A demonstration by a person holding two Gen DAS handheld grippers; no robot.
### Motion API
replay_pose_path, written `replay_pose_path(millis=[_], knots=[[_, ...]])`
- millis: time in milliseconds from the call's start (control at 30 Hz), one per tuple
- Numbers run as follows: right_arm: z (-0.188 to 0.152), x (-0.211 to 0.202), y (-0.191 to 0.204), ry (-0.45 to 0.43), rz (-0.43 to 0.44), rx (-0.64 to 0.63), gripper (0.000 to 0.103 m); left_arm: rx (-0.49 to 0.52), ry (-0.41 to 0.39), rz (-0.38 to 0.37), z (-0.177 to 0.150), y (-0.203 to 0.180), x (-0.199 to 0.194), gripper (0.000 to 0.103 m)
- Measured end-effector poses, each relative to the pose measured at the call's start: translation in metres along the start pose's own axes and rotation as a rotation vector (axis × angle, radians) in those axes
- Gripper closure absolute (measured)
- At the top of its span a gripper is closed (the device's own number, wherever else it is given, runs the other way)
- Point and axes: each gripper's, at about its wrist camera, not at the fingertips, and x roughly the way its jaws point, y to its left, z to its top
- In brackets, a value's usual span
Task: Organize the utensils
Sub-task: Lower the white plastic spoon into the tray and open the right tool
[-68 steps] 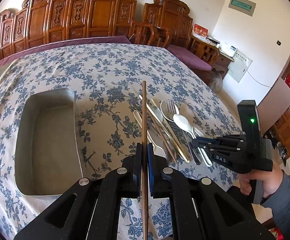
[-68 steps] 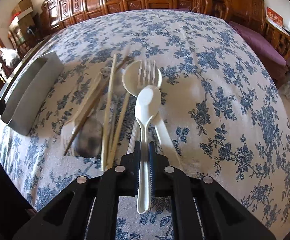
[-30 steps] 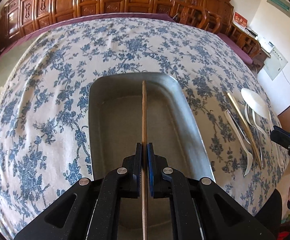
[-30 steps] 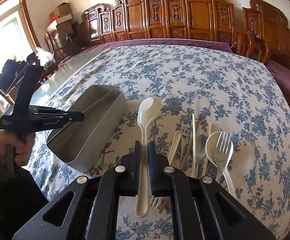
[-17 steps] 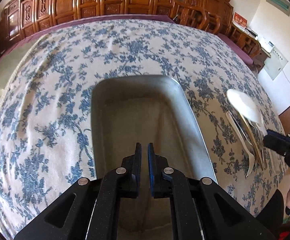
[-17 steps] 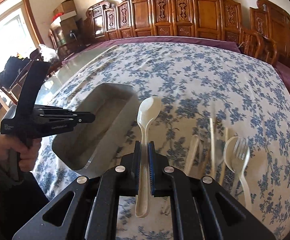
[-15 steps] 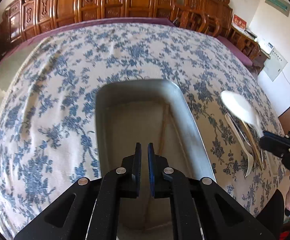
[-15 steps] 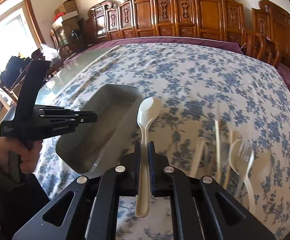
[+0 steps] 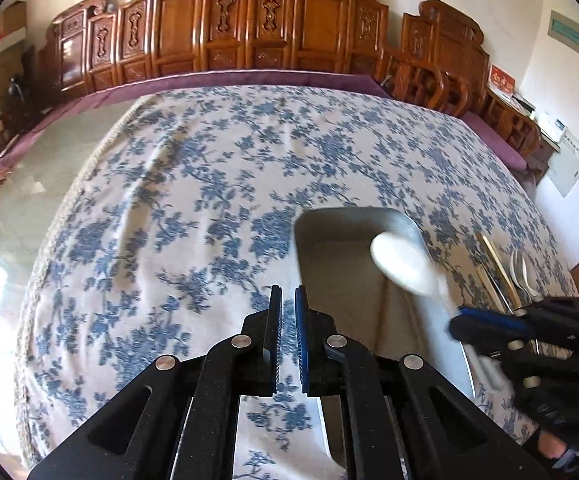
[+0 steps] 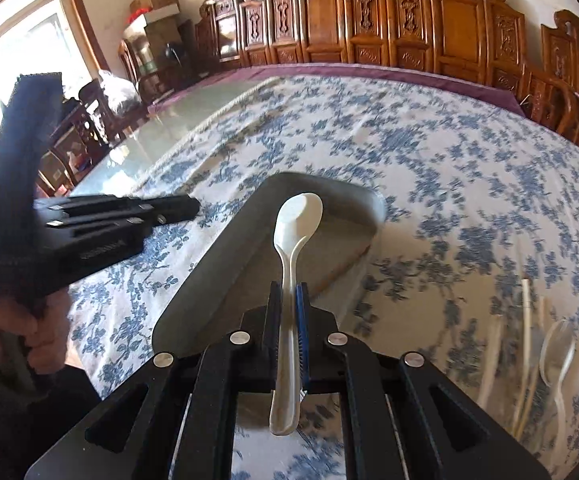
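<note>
A grey metal tray (image 9: pixel 417 232) (image 10: pixel 373 200) lies on the floral tablecloth. My right gripper (image 10: pixel 288 292) is shut on a white plastic spoon (image 10: pixel 295 224) and holds its bowl over the tray; it also shows in the left wrist view (image 9: pixel 459 318), with the spoon (image 9: pixel 401 260) above the tray. My left gripper (image 9: pixel 287 298) is empty, jaws a narrow gap apart, over the cloth left of the tray; it shows at the left of the right wrist view (image 10: pixel 193 206). The tray's inside is blurred.
Several utensils, chopsticks, spoons and a fork, lie on the cloth right of the tray (image 9: pixel 505 272) (image 10: pixel 545 348). Carved wooden chairs (image 9: pixel 249 24) line the far side of the table. A bare glass strip of table (image 9: pixel 21 188) lies at the left.
My left gripper let the wooden chopstick go into the tray and moved left off the tray. My right gripper carried the white spoon from the utensil pile to over the tray.
</note>
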Motion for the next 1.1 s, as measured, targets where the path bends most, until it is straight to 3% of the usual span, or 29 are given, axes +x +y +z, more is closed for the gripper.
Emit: replay_pose_path(millis=[300,467,633,700,767,833,967,1100], knots=[[-0.002,0.039,0.01,0.067,-0.01,0.0,0.093,-0.006,-0.026,0.016,0.002,0.009,-0.008,0.098],[-0.002,0.033,0.008,0.048,0.007,0.006,0.093,-0.004,-0.036,0.008,0.003,0.006,-0.012,0.098],[-0.007,-0.003,-0.008,-0.021,-0.006,0.035,0.093,0.008,-0.038,-0.002,0.002,-0.005,-0.012,0.097],[-0.012,-0.025,-0.02,-0.051,-0.02,0.055,0.093,0.018,-0.041,-0.007,0.002,-0.013,-0.014,0.093],[-0.018,-0.044,-0.033,-0.074,-0.054,0.063,0.093,0.027,-0.051,-0.023,0.002,-0.024,-0.018,0.083],[-0.026,-0.062,-0.049,-0.09,-0.102,0.066,0.093,0.035,-0.057,-0.036,0.002,-0.032,-0.02,0.082],[-0.044,-0.088,-0.086,-0.1,-0.182,0.101,0.093,0.051,-0.065,-0.065,0.001,-0.053,-0.025,0.067],[-0.065,-0.11,-0.118,-0.108,-0.264,0.14,0.093,0.075,-0.068,-0.085,0.0,-0.075,-0.028,0.06]])
